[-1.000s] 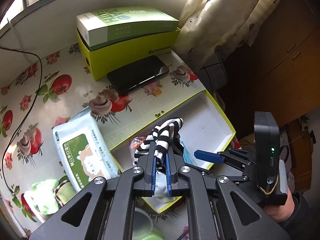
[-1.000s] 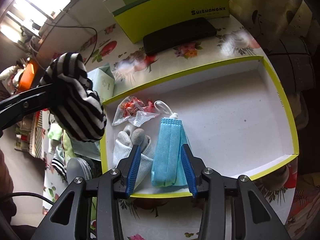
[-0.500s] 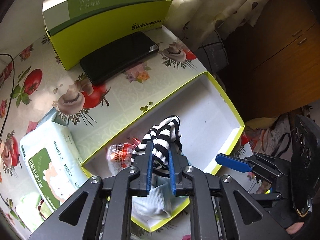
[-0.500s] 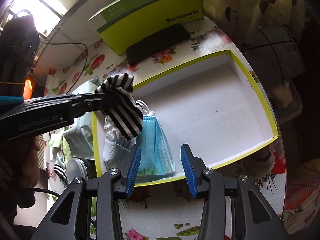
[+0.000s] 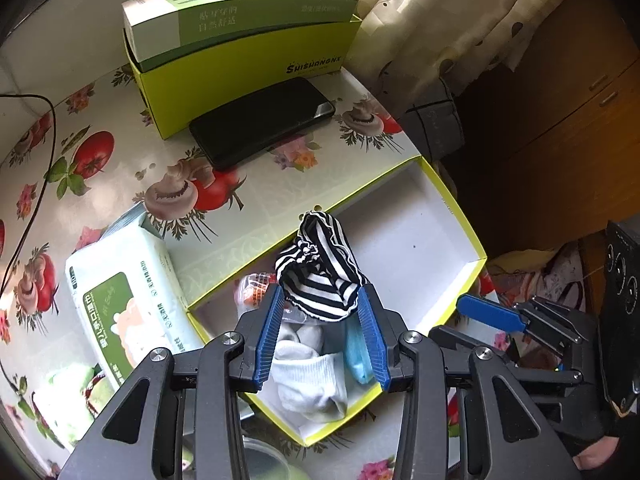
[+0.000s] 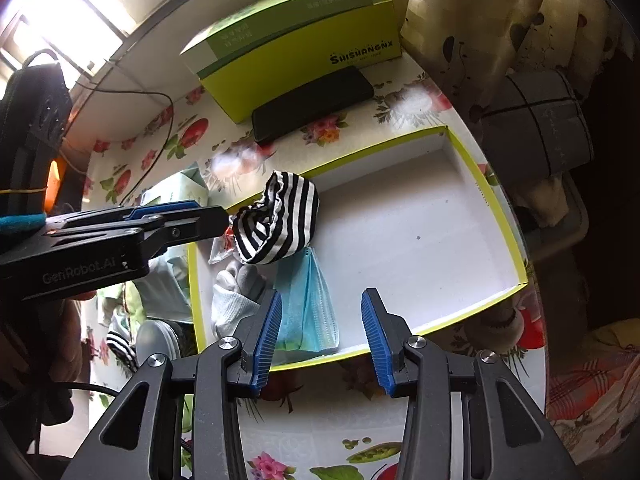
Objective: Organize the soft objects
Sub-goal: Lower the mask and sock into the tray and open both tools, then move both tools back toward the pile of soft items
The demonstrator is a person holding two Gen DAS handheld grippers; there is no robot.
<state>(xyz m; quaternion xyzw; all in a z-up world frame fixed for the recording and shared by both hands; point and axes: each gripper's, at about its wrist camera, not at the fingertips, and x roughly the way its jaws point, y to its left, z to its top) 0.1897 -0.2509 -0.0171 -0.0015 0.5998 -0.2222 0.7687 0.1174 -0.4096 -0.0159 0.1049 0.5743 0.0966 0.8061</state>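
Left claw, its jaws just opened wide, releases a striped sock over the tray at the table's edge, above a white sock and mask; right claw hovers half-open and empty; next, likely, lift clear

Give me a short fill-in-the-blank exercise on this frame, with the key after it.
1. The striped sock sits between the open pads of the ____ gripper.
2. The blue face mask lies inside the ____-rimmed tray.
3. The black phone lies in front of the yellow-green ____.
4. The right gripper holds ____.

Missing words: left; yellow; box; nothing
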